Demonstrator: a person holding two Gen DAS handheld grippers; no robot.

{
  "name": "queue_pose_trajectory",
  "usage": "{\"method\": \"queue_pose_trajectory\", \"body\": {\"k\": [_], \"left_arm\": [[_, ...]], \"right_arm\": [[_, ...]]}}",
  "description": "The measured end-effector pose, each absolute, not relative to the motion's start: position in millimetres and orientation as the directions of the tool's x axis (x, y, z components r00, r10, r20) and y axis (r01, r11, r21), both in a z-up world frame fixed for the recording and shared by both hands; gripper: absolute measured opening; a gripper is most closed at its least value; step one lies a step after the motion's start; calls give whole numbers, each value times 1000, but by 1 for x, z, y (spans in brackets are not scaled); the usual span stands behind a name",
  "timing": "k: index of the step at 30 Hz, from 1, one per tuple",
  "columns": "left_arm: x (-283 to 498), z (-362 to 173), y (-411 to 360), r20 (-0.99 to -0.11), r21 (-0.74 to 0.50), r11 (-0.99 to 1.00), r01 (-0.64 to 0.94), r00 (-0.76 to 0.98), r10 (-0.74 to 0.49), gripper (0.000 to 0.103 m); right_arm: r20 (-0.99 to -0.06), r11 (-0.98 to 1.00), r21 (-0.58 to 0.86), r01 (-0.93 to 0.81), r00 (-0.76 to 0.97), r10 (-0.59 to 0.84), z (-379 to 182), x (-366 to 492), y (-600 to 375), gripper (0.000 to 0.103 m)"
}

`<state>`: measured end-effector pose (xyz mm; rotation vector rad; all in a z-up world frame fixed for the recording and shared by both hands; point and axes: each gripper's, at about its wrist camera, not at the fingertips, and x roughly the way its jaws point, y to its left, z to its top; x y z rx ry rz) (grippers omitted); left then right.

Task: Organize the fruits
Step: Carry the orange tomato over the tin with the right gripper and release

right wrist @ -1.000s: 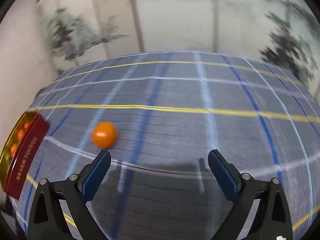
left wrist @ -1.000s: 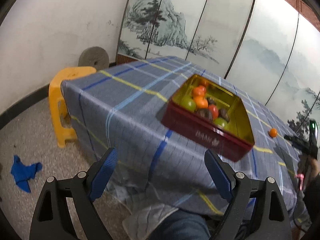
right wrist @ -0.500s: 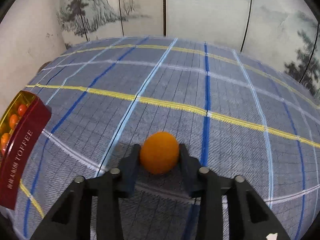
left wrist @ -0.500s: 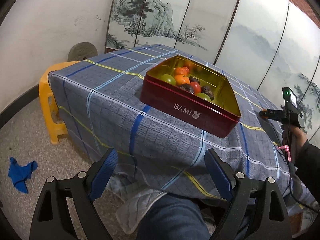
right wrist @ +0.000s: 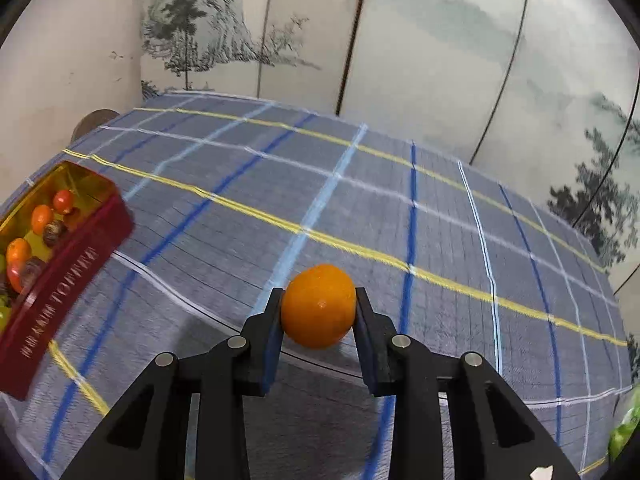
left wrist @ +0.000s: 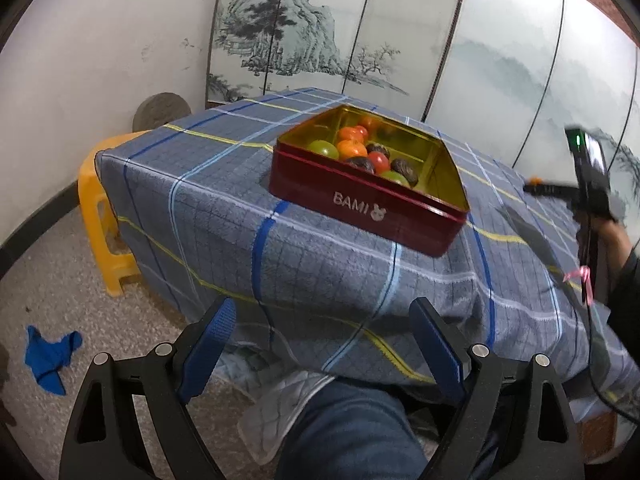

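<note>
Your right tongs (right wrist: 318,312) are clamped on the orange (right wrist: 318,306), above the cloth right of the tin (left wrist: 360,196); whether it touches the surface (right wrist: 360,208) is unclear. A green fruit (right wrist: 624,432) is cut off at the frame's right edge. Your left tongs (left wrist: 324,344) stand apart, empty, short of the surface edge.

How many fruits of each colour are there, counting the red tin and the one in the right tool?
Orange fruits: 4, with one orange fruit in the right tool
Green fruits: 2
Red fruits: 1
Dark brown fruits: 3
Total: 10
</note>
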<state>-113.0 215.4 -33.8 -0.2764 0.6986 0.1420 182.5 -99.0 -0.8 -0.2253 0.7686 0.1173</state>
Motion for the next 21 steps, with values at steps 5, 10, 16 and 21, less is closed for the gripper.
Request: {"method": "queue_pose_trajectory", "body": {"k": [5, 10, 16, 21], "left_arm": [[-121, -34, 211, -652, -191, 958, -212, 758, 37, 88], [-126, -35, 213, -657, -192, 956, -221, 753, 42, 88], [-134, -34, 216, -655, -189, 956, -225, 754, 48, 88], [-138, -34, 222, -654, -198, 951, -239, 754, 54, 88]], "right_arm": [[-674, 963, -163, -215, 737, 51, 19, 172, -66, 29], [-663, 956, -168, -242, 745, 72, 32, 162, -34, 29], [-651, 942, -191, -275, 754, 88, 41, 150, -1, 29], [-641, 933, -199, -300, 760, 108, 48, 140, 17, 29]]}}
